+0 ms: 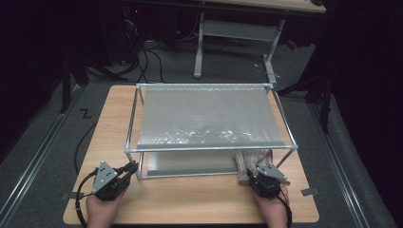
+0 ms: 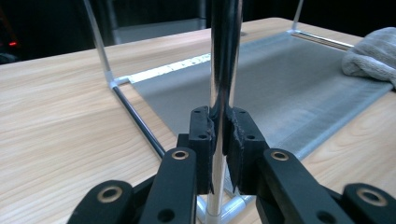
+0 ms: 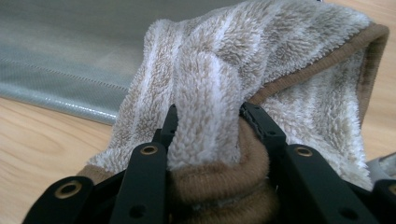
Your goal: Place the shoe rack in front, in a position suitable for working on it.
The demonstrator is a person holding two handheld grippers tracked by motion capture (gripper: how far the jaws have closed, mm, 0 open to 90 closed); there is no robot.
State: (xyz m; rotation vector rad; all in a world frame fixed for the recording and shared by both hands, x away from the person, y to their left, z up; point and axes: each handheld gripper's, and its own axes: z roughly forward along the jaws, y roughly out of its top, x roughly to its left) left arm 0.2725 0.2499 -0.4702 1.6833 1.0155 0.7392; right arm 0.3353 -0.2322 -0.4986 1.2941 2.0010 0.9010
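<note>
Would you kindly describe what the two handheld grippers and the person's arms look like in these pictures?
Both are black. The left gripper and right gripper each carry a grey three-cornered plate on top, and a black cable trails from each. In the gripper views, the jaws are flat black links with brass-coloured rivets, ending in blocky black pads fixed with small screws. The person's forearms are bare, with no sleeves in view.

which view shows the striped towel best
The right gripper view: the striped towel is close up, its brown hem and fluffy stripes clear, pinched in the right gripper. The high view has it small, half under the rack. The left gripper view catches one corner at the right edge.
</note>
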